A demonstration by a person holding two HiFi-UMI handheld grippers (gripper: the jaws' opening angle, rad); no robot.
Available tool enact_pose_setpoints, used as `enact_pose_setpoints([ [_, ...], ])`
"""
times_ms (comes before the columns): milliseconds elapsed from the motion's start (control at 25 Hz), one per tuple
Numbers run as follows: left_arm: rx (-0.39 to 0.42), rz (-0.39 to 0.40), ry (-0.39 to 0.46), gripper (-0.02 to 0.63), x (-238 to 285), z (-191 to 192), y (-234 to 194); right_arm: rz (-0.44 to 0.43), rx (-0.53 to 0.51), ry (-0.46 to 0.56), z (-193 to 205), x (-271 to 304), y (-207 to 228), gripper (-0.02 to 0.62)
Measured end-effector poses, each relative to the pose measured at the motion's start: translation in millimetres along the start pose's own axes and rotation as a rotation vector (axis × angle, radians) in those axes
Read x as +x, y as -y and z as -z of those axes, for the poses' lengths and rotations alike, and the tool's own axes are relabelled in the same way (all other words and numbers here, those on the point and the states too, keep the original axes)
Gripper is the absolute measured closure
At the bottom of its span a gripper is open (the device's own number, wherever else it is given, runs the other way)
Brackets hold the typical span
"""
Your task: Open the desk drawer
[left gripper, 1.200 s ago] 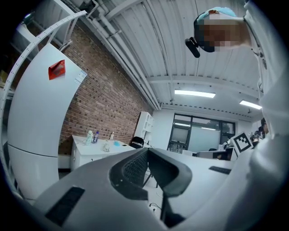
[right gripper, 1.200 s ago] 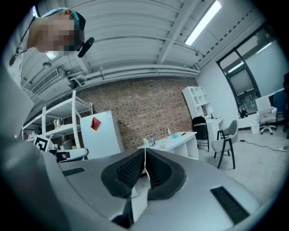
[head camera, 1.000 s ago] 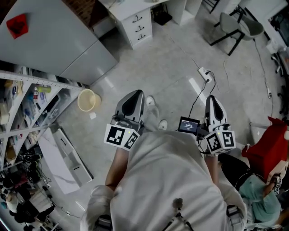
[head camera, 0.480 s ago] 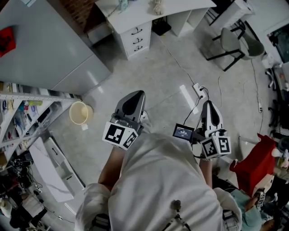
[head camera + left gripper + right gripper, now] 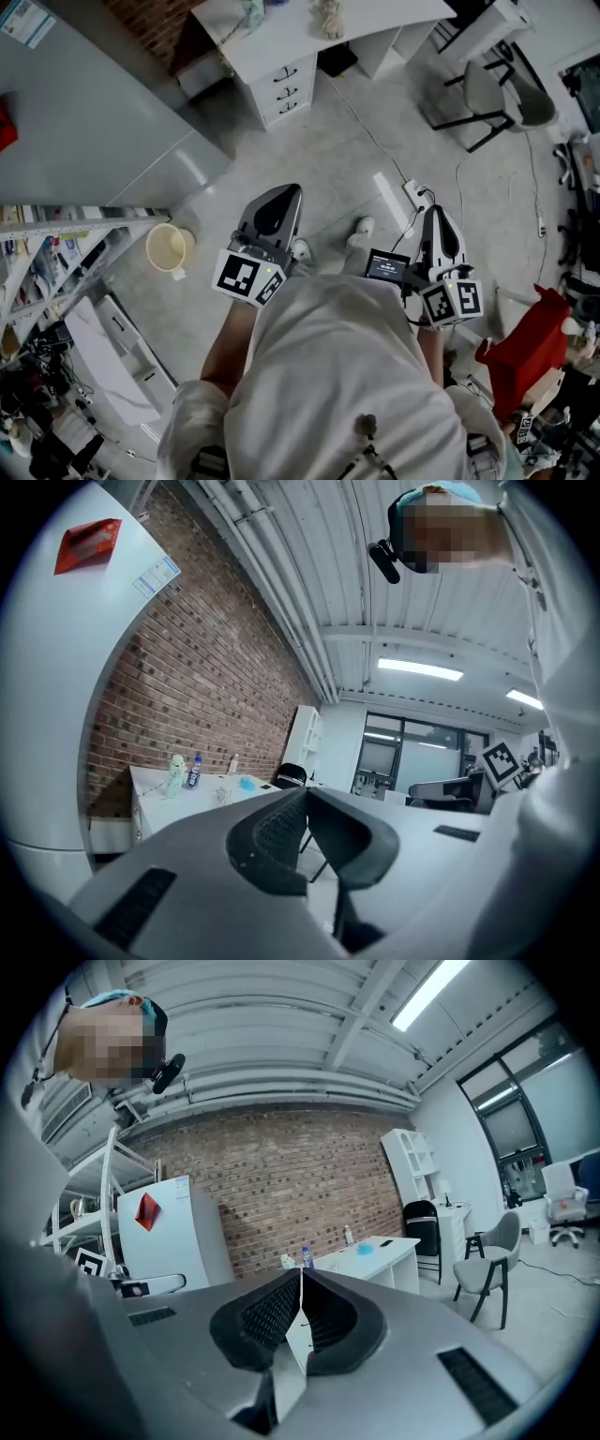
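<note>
A white desk (image 5: 281, 28) stands far ahead on the floor, with a stack of three drawers (image 5: 286, 86) in its front, all closed. It also shows in the left gripper view as the desk (image 5: 173, 789) by the brick wall, and in the right gripper view as the desk (image 5: 375, 1252). My left gripper (image 5: 289, 190) is held level at waist height, jaws shut on nothing (image 5: 306, 794). My right gripper (image 5: 433, 212) is beside it, also shut and empty (image 5: 300, 1274). Both are well short of the desk.
A grey chair (image 5: 492, 89) stands right of the desk. A power strip (image 5: 412, 192) and its cable lie on the floor ahead. A beige bucket (image 5: 167, 248) sits by the shelf rack (image 5: 56, 253). A tall white cabinet (image 5: 94, 112) is at left, a red bag (image 5: 525, 347) at right.
The person has walked toward the desk, so it fills more of the top of the head view. Both grippers travelled along, still shut and empty.
</note>
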State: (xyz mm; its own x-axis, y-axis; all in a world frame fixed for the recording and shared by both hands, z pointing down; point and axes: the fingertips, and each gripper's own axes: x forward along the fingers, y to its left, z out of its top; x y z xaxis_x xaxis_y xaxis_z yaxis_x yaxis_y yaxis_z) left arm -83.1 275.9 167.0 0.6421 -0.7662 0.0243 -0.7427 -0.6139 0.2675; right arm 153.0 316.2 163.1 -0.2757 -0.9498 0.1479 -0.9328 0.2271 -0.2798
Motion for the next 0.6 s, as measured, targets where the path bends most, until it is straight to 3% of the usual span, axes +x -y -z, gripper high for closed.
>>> enact_pose_setpoints([
  [320,-0.002,-0.146,0.018,0.598,41.4,1.3,-18.0,-0.154,-0.024,-0.034,-16.7,73.1,36.0,0.568],
  [600,-0.026,-0.313,0.066,0.598,116.5,-0.8,-13.9,-0.346,-0.041,-0.122,-34.9,152.6,97.7,0.568],
])
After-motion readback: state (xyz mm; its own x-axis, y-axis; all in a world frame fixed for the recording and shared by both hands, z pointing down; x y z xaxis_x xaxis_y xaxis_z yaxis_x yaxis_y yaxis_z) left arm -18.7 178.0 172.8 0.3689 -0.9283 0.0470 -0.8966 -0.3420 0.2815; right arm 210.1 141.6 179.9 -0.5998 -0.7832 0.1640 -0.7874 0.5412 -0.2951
